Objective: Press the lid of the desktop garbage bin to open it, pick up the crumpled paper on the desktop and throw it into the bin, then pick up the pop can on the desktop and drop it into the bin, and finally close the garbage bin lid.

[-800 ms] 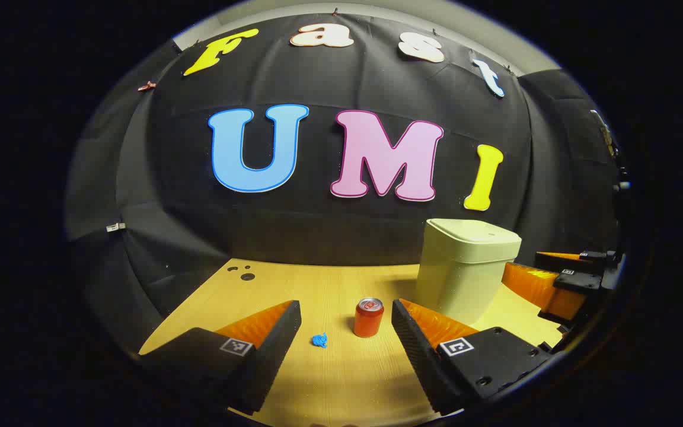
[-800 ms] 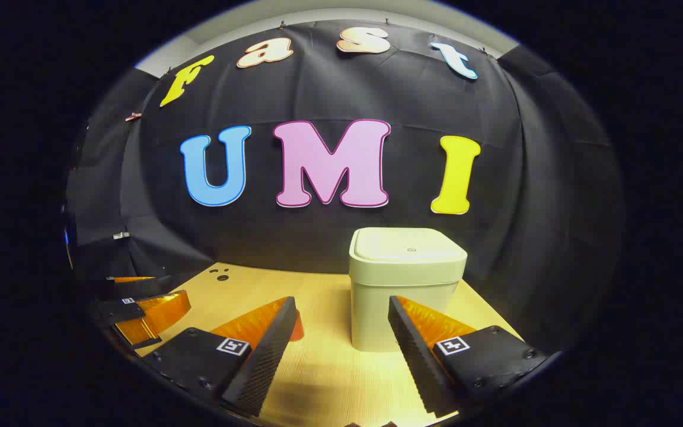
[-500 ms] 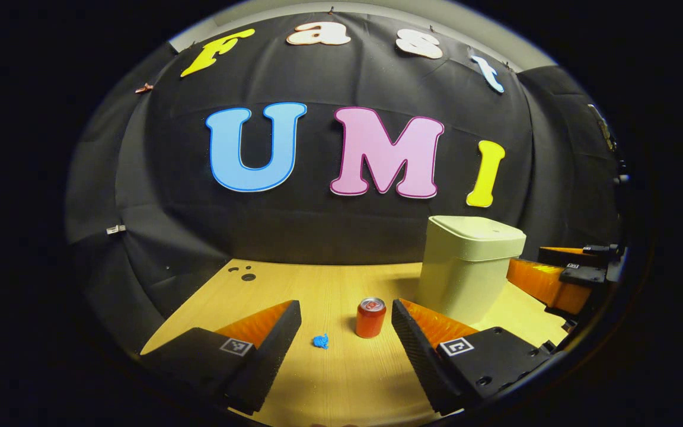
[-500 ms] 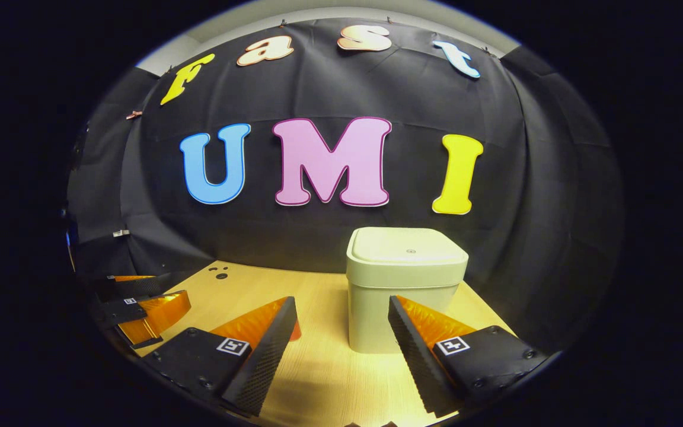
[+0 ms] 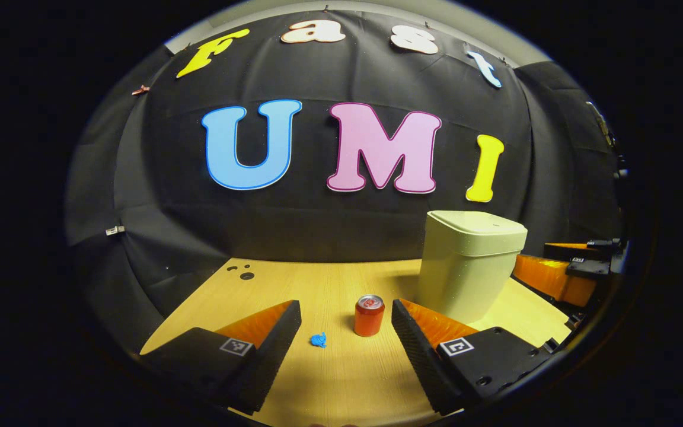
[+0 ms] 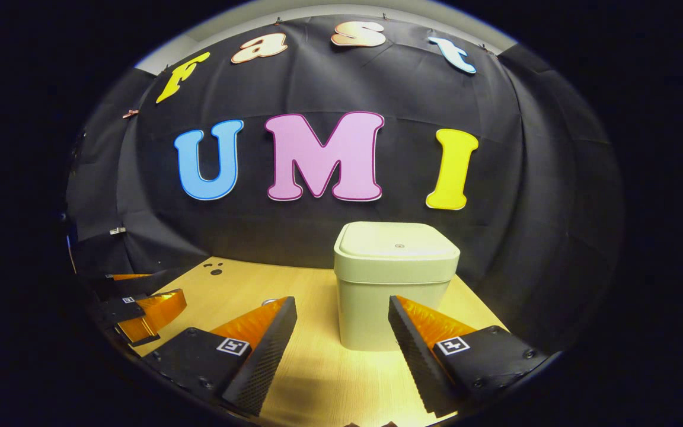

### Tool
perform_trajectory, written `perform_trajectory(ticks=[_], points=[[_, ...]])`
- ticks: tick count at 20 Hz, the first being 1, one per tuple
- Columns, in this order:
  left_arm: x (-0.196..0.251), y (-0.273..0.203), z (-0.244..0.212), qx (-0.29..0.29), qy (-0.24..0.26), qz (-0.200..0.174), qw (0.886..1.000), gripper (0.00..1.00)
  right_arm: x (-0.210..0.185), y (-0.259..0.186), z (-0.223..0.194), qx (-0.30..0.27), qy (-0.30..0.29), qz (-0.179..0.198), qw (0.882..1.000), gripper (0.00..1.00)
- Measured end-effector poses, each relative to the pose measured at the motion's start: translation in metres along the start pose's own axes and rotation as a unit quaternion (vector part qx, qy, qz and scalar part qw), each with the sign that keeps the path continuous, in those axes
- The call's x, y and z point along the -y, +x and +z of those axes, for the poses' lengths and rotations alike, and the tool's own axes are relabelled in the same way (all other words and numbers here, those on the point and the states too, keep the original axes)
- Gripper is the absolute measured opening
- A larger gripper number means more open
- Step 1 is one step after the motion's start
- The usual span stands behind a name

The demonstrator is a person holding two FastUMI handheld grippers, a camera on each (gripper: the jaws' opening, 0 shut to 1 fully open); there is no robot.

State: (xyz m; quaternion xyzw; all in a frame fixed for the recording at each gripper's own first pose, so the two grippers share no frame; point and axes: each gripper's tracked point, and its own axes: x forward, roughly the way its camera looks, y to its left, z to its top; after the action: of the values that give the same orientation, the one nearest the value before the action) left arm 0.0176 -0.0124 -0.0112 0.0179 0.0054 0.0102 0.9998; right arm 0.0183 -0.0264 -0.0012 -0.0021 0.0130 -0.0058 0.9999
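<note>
A pale, square plastic desktop garbage bin [image 6: 396, 284] stands with its lid [image 6: 398, 240] closed toward the far right corner of the light wooden tabletop [image 5: 329, 284], close to the black cloth wall [image 5: 341, 219] of the booth. In the right gripper view, the right gripper [image 6: 342, 320] hangs in front of the bin, its two fingers spread wide and holding nothing. In the left gripper view, the left gripper [image 5: 346, 323] is likewise spread and empty above the near edge of the surface. Between its fingers, an upright red pop can [image 5: 369, 315] stands just left of the bin, and a small crumpled blue paper [image 5: 318, 340] lies just beside the can, nearer the front edge. Several small dark holes [image 5: 242, 272] mark the tabletop's far left corner.
</note>
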Motion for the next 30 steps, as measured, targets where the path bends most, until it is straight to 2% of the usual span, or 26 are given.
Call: perform_trajectory(ticks=[6, 18, 20, 21, 22, 23, 24, 25, 27, 28, 29, 30], points=[[0.0, 0.0, 0.003, 0.002, 0.006, 0.001, 1.0, 0.98, 0.005, 0.006, -0.003, -0.007, 0.015, -0.002, 1.0, 0.98], [0.001, 0.004, -0.004, -0.009, -0.01, 0.011, 1.0, 0.98, 0.007, 0.014, 0.002, 0.003, 0.002, 0.009, 1.0, 0.98], [0.001, 0.004, -0.005, -0.009, -0.011, 0.013, 1.0, 0.98, 0.004, 0.014, 0.004, 0.003, -0.003, 0.017, 1.0, 0.87], [0.002, 0.005, -0.007, -0.012, -0.012, 0.013, 1.0, 0.98, 0.002, 0.014, 0.002, 0.002, -0.006, 0.023, 1.0, 0.74], [0.003, 0.005, -0.008, -0.015, -0.013, 0.013, 1.0, 0.98, 0.001, 0.015, 0.004, 0.002, -0.009, 0.026, 1.0, 0.69], [0.003, 0.005, -0.009, -0.015, -0.014, 0.012, 1.0, 0.98, 0.001, 0.014, 0.005, 0.003, -0.012, 0.027, 1.0, 0.53], [0.004, 0.005, -0.01, -0.017, -0.014, 0.013, 1.0, 0.98, 0.0, 0.013, 0.007, 0.004, -0.013, 0.029, 0.999, 0.54], [0.003, 0.005, -0.011, -0.018, -0.014, 0.014, 1.0, 0.98, -0.002, 0.014, 0.005, 0.001, -0.014, 0.034, 0.999, 0.41], [0.003, 0.005, -0.011, -0.018, -0.018, 0.015, 1.0, 0.98, -0.003, 0.016, 0.001, -0.012, -0.017, 0.04, 0.999, 0.28], [0.003, 0.004, -0.01, -0.019, -0.019, 0.016, 1.0, 0.98, -0.007, 0.015, -0.003, -0.019, -0.017, 0.048, 0.999, 0.26], [0.003, 0.004, -0.012, -0.018, -0.019, 0.016, 1.0, 0.98, -0.005, 0.011, -0.002, -0.021, -0.016, 0.043, 0.999, 0.29], [0.004, 0.004, -0.011, -0.018, -0.018, 0.017, 1.0, 0.98, -0.004, 0.018, 0.0, -0.018, -0.015, 0.043, 0.999, 0.16]])
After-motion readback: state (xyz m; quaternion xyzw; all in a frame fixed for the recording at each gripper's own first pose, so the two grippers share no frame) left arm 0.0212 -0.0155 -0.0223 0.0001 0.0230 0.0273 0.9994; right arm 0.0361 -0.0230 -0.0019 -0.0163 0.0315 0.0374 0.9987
